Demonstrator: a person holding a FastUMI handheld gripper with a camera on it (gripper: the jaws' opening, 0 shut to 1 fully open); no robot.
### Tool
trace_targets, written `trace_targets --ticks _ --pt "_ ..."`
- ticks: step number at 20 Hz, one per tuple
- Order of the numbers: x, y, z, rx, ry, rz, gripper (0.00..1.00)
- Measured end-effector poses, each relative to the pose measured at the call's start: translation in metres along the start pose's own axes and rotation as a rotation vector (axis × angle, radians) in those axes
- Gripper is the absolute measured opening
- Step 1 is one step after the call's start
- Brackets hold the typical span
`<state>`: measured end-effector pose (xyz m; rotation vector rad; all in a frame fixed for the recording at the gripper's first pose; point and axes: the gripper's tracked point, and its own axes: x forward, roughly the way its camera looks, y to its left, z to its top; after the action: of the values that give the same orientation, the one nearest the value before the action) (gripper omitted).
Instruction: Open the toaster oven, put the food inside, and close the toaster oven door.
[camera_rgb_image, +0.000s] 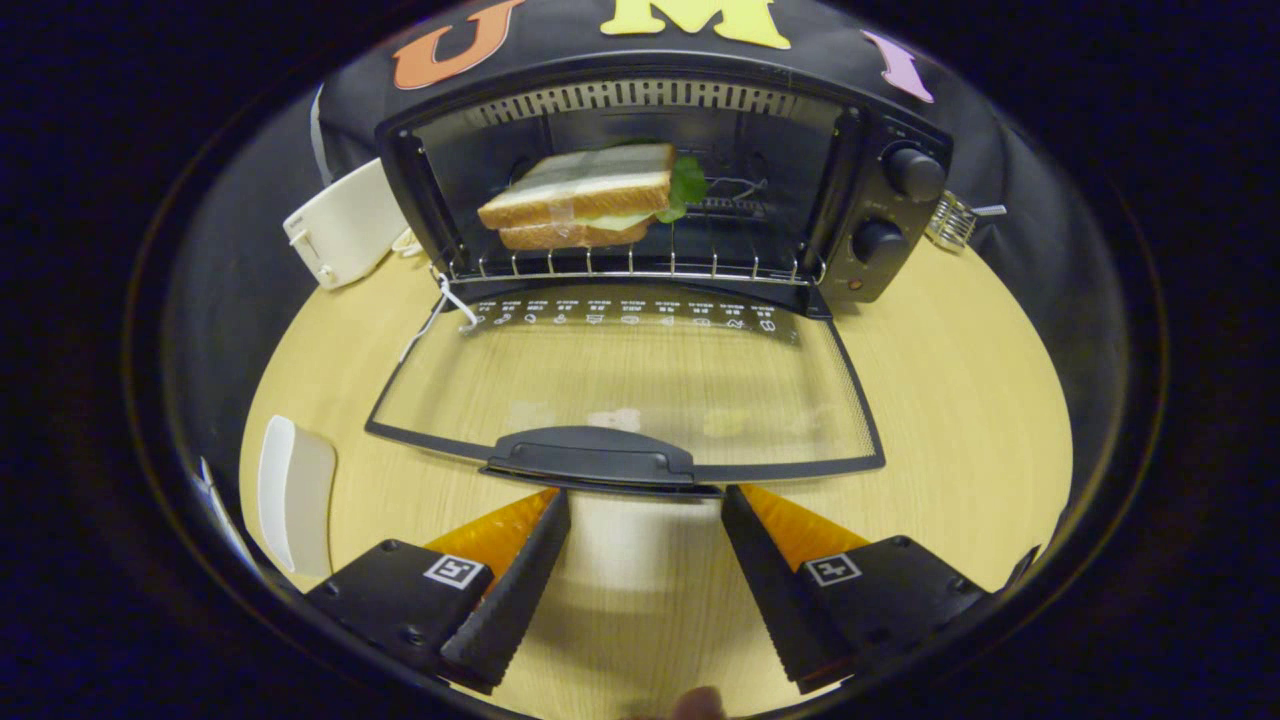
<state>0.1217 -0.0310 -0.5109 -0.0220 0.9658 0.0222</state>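
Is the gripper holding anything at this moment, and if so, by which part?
Nothing is held. The gripper is open, its fingers empty, just short of the door handle; the sandwich sits on the oven rack.

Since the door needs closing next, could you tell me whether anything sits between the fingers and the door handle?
Nothing visible does. The gripper is open, its fingers spread just short of the handle of the lowered door, with bare table between. The sandwich already rests on the oven rack.

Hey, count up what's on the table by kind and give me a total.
Toaster oven: 1, door down
Sandwich: 1, on the rack
White toaster: 1
White plate: 1
Total: 4
Gripper jaws open, empty, before the door handle.
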Motion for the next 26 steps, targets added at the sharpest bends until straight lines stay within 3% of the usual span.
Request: trace_targets --ticks 4,14,19,23,26 --pt "-0.009 -0.001 0.005 -0.019 -0.028 -0.014 1.0" --pt "-0.083 -0.009 0.068 -0.036 -0.26 0.027 1.0" --pt "-0.12 -0.002 0.124 -0.017 -0.371 0.058 1.0" --pt "-0.181 0.01 0.181 0.032 -0.503 0.116 1.0" --pt "-0.227 0.008 0.22 0.028 -0.597 0.113 1.0"
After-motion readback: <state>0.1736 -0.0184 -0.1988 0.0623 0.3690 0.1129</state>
